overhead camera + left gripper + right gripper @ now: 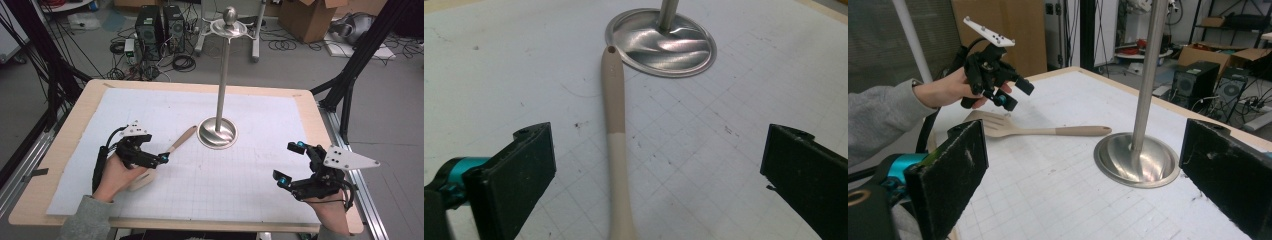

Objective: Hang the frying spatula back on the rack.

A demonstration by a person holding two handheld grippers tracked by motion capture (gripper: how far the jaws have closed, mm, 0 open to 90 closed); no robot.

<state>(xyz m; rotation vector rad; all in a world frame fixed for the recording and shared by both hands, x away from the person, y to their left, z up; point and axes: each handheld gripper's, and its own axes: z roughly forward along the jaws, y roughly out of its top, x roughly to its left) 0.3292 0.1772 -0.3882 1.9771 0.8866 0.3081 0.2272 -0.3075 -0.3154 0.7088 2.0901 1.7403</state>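
The left tool (159, 159) hangs released over the spatula (176, 145), which lies flat on the desk (65, 137), handle pointing far-right toward the stand (218, 132). At the near right, the right tool (289, 162) is released too, grasping nothing.

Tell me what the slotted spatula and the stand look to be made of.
Slotted spatula: probably wood, matte and pale, with a slightly darker tan band at the handle end and a hang hole; silicone coating there is possible. Stand: metal, likely brushed stainless steel, since its dished base and pole throw bright streaky reflections.
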